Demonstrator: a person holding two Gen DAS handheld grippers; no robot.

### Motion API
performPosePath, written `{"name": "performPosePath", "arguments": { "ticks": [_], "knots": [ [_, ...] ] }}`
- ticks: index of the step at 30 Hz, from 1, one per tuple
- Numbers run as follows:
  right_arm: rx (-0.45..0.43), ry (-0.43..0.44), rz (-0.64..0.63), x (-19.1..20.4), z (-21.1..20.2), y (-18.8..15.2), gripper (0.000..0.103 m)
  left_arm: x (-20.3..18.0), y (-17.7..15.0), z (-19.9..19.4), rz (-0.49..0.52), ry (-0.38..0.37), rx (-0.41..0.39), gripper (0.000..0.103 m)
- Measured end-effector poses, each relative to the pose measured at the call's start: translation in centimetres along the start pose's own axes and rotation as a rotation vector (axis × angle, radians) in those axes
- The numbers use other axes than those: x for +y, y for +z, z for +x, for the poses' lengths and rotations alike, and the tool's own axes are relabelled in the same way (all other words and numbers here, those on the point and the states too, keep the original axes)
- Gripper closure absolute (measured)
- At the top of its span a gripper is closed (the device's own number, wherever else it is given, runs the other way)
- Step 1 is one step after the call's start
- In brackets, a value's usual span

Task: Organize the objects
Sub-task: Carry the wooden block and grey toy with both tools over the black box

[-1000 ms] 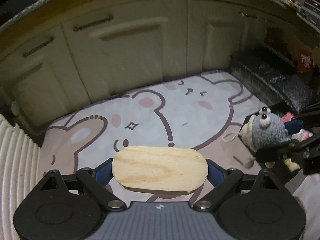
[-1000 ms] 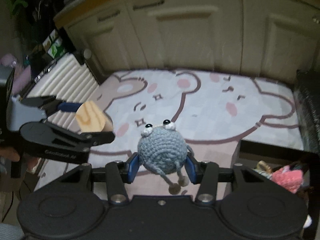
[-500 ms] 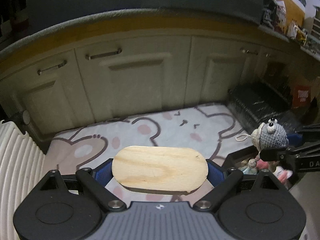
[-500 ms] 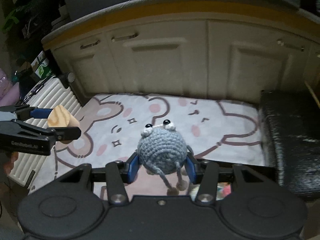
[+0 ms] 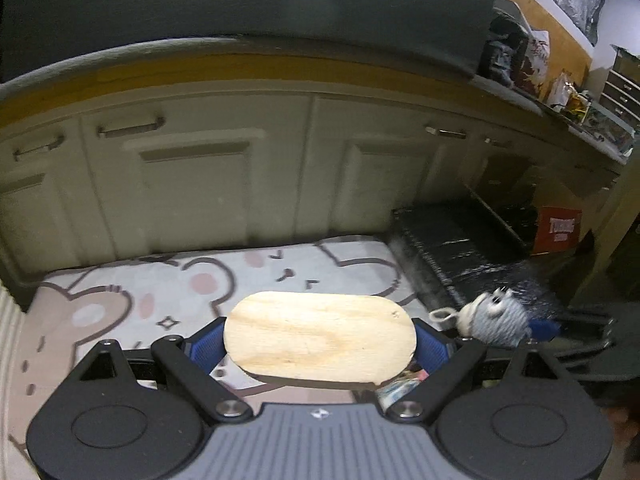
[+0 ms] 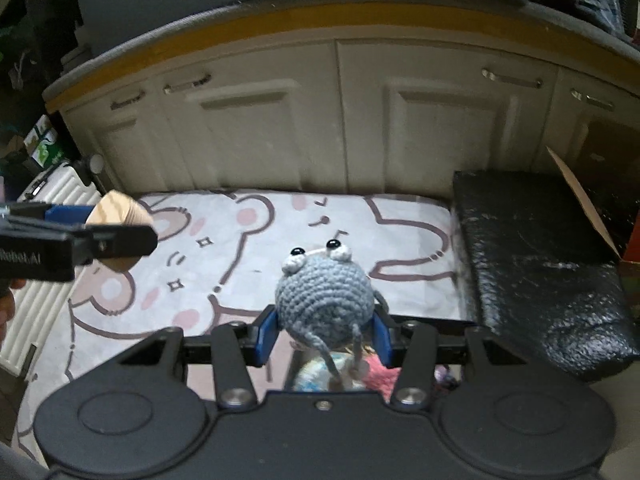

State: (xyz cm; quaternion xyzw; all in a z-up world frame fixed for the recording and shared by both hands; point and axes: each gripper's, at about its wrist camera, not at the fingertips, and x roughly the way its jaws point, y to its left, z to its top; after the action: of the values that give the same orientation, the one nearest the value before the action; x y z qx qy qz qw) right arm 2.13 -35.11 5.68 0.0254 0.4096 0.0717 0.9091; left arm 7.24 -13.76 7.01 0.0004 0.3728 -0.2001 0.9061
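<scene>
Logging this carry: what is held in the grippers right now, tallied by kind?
Wooden oval block, in the left gripper: 1
Grey crocheted toy, in the right gripper: 1
Total: 2

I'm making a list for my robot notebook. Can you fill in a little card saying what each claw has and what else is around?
left claw: shut on wood piece, held flat between blue pads
right claw: shut on gray crochet toy with googly eyes
below: bear rug
behind: cream cabinets
right side: black wrapped bundle
left side: white ribbed case
under right claw: box with more toys, too hidden to name
</scene>
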Motion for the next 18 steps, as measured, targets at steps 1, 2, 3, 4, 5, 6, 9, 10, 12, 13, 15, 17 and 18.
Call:
{"name": "performPosePath", "arguments": {
  "ticks": [1, 2, 3, 4, 5, 6, 9, 10, 12, 13, 15, 17, 18],
  "knots": [
    [0.005, -0.007, 0.004, -0.4, 0.2, -0.2, 0.053, -0.5, 0.1, 0.4, -0.001, -0.008, 0.002, 0.01],
    [0.011, -0.013, 0.009, -0.8, 0.3, -0.5, 0.053, -0.9, 0.1, 0.8, -0.004, -0.014, 0.005, 0.01],
    [0.016, -0.018, 0.015, -1.3, 0.4, -0.8, 0.053, -1.4, 0.1, 1.3, -0.009, -0.021, 0.008, 0.01],
    [0.023, -0.025, 0.022, -1.8, 0.6, -1.2, 0.053, -1.9, 0.1, 1.8, -0.014, -0.03, 0.015, 0.01],
    [0.028, -0.032, 0.028, -2.2, 0.7, -1.6, 0.053, -2.2, 0.1, 2.3, -0.021, -0.039, 0.021, 0.01],
    [0.035, -0.039, 0.034, -2.8, 0.8, -2.0, 0.053, -2.5, 0.0, 2.8, -0.029, -0.05, 0.028, 0.01],
    [0.062, -0.06, 0.056, -4.6, 1.1, -3.4, 0.053, -3.3, -0.4, 4.5, -0.059, -0.083, 0.054, 0.01],
    [0.075, -0.069, 0.06, -5.1, 1.3, -3.9, 0.053, -3.5, -0.5, 5.1, -0.07, -0.094, 0.063, 0.01],
    [0.101, -0.084, 0.057, -6.1, 1.6, -4.9, 0.053, -4.0, -0.9, 6.3, -0.091, -0.114, 0.083, 0.01],
    [0.116, -0.089, 0.051, -6.5, 1.8, -5.4, 0.053, -4.3, -1.0, 6.8, -0.099, -0.123, 0.094, 0.01],
    [0.139, -0.095, 0.041, -7.2, 2.1, -6.3, 0.053, -4.7, -1.5, 7.9, -0.111, -0.139, 0.117, 0.01],
    [0.163, -0.098, 0.038, -7.8, 2.6, -7.0, 0.053, -5.1, -1.8, 8.8, -0.122, -0.153, 0.136, 0.01],
    [0.174, -0.099, 0.039, -8.1, 2.7, -7.4, 0.053, -5.2, -1.9, 9.2, -0.128, -0.159, 0.142, 0.01]
  ]
}}
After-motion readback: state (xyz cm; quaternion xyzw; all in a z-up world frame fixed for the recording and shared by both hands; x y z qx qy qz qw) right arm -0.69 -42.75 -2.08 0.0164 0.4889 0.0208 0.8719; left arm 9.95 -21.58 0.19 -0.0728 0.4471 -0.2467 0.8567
